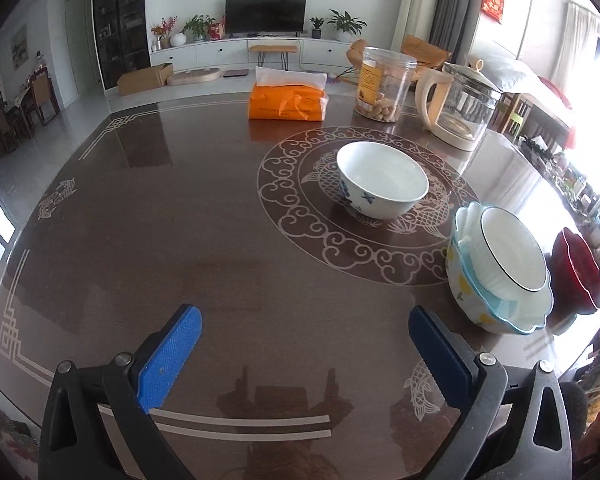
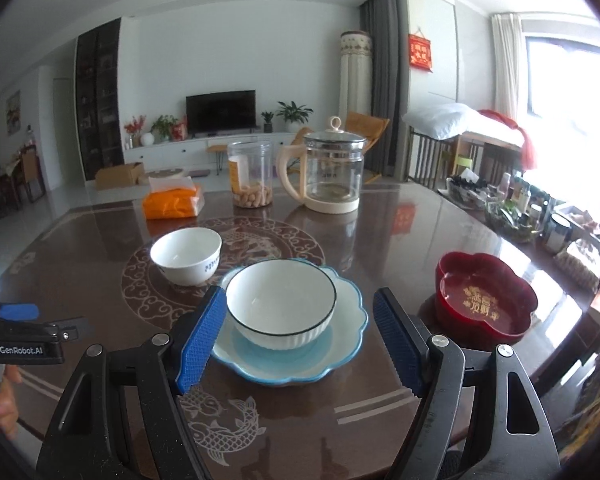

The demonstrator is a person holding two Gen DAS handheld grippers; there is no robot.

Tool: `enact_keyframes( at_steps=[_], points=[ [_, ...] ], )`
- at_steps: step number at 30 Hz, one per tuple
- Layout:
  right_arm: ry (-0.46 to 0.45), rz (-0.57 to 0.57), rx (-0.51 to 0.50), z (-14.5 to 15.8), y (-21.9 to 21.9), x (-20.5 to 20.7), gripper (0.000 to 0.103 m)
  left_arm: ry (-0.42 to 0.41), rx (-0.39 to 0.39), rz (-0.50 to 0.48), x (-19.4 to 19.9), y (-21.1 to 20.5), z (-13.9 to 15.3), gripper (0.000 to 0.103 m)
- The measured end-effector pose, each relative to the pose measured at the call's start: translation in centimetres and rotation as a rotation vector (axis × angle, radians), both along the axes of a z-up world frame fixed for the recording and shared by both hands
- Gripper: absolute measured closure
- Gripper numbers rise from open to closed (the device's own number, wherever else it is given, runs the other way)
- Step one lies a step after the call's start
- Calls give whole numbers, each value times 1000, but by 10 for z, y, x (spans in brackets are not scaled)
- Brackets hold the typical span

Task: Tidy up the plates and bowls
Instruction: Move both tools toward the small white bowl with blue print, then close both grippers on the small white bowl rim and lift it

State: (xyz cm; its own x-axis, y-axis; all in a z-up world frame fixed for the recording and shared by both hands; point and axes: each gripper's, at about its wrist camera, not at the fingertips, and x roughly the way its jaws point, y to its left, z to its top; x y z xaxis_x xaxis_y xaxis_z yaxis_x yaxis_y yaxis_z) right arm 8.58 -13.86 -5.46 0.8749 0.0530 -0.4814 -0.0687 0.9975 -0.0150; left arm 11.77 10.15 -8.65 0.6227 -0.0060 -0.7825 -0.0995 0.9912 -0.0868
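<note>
Hovering with both grippers empty: right gripper (image 2: 298,338) spread wide on either side of the black-rimmed bowl (image 2: 281,304) nested in the scalloped blue bowl (image 2: 342,354), pads apparently clear of both; left gripper (image 1: 304,354) equally wide over bare table (image 1: 180,220). Risks, as a judgement: clipping the scalloped rim, tipping the stack, or skidding it across the glossy top towards the red dish (image 2: 486,300). Shown only by the right view: gold lettering inside that dish. Shown only by the left: lemon print outside the scalloped bowl, blue flowers on the lone small bowl (image 1: 382,180).
</note>
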Motion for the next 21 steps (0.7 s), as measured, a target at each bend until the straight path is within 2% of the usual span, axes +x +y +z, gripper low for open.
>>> enact_keyframes(
  at_steps=[6,8,12,15,18,21],
  points=[
    [76,160,-26,20,21,53,24,16,33,-16,43,16,8,0],
    [145,217,8,27,27,80,24,31,22,-37,65,19,13,0],
    [276,237,116,35,30,134,24,29,-4,-46,101,26,21,0],
    [421,249,206,27,32,179,24,67,-43,-66,132,27,16,0],
    [578,246,311,6,36,223,24,122,-60,-72,160,23,4,1],
    [699,240,333,-18,48,253,25,178,-56,-75,182,15,-13,2]
  ],
)
